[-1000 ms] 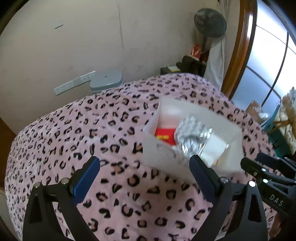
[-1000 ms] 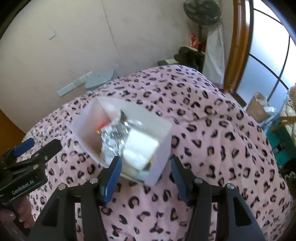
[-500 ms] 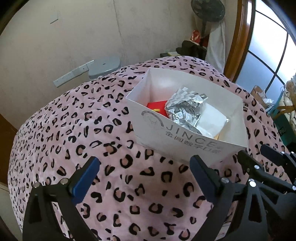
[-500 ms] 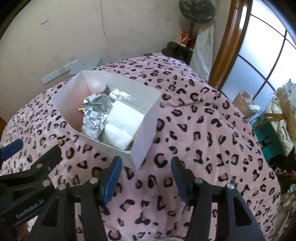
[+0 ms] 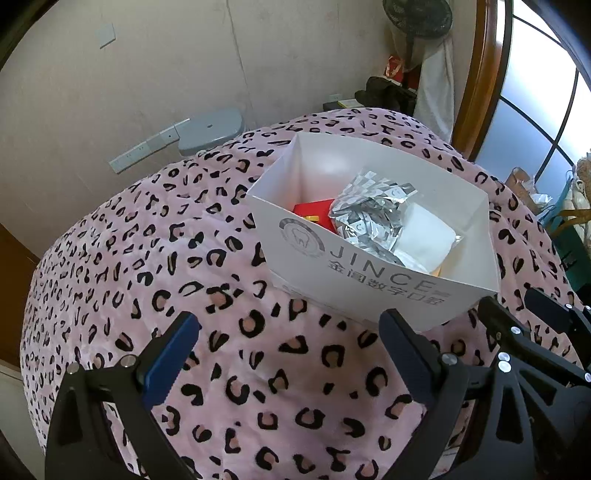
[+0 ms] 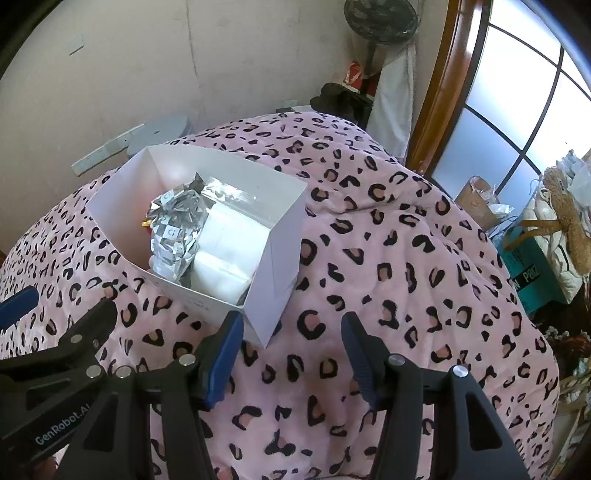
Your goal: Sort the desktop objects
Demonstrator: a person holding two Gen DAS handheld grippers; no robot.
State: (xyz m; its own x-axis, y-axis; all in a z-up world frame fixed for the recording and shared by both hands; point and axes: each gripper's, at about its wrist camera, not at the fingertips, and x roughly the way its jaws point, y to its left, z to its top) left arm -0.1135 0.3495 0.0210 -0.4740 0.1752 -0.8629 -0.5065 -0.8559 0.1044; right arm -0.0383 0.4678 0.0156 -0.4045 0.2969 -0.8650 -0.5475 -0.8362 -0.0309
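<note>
We see a white paper box (image 5: 354, 280), open-topped and printed "JINCE" on its near wall, standing on the pink leopard-print blanket (image 5: 258, 369) toward its far edge. Inside lie a crumpled silver foil bag (image 5: 365, 218), a red packet (image 5: 314, 214) and a white pouch (image 5: 424, 240). Our left gripper (image 5: 288, 350) tilts steeply down in front of the box, its blue fingers (image 5: 173, 354) spread wide with nothing between them. Our right gripper (image 6: 291, 347) hangs by the box's near corner, fingers parted and empty. Beyond the blanket stand a fan (image 6: 380, 18) and a wood-framed window (image 6: 517, 110).
</note>
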